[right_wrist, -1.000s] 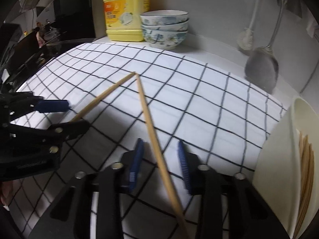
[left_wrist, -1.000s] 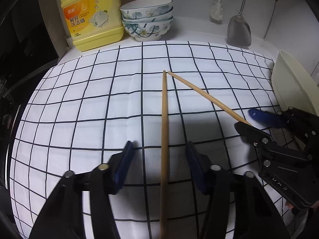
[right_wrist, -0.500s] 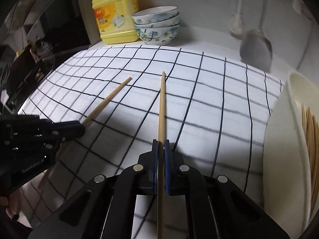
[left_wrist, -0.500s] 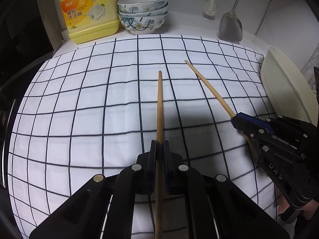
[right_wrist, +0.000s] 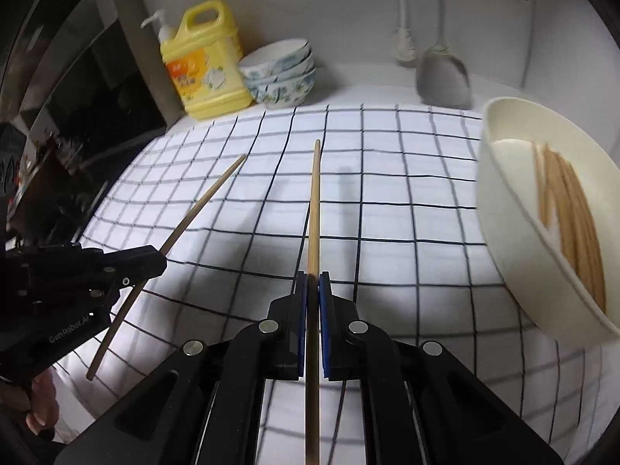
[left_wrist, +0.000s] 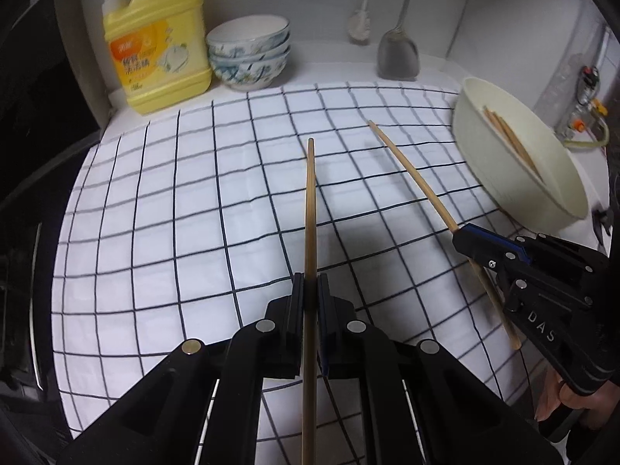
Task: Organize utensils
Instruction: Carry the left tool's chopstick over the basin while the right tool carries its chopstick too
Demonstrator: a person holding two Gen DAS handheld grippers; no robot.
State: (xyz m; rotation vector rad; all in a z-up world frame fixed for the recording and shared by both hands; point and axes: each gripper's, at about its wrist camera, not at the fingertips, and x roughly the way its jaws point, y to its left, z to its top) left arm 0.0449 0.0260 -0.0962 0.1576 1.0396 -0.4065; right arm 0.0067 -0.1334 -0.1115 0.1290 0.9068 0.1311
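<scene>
Left wrist view: left gripper [left_wrist: 309, 290] is clamped on one chopstick [left_wrist: 310, 209], pads tight on the shaft, tip pointing to the far side and clear of the checked cloth [left_wrist: 174, 213]. Right of it, the right gripper [left_wrist: 471, 238] is clamped on the second chopstick [left_wrist: 410, 174], also off the cloth, its rear end sticking out below the jaws.

Right wrist view confirms: right gripper [right_wrist: 313, 290] pinches its stick [right_wrist: 314, 209] along the centreline; the left gripper [right_wrist: 155, 259] sits at near left with its stick [right_wrist: 205, 197] angled toward the far side. The two tips are near each other but apart.

Outward: the cream bowl [left_wrist: 503, 178] stands tilted at the right edge of the surface, with a bundle of chopsticks [right_wrist: 569, 209] already lying inside. Far back sit a yellow detergent jug [left_wrist: 159, 42], stacked patterned bowls [left_wrist: 250, 54] and a hanging spatula [left_wrist: 399, 54]; none in the way.

Progress, as I read it: most sticks are already in the bowl, and no loose ones show on the cloth. Last pair is picked up, not yet delivered. Remaining: carry both right to the bowl, line them up with the bundle, release. Risk: a thin stick pivoting in the pads.
</scene>
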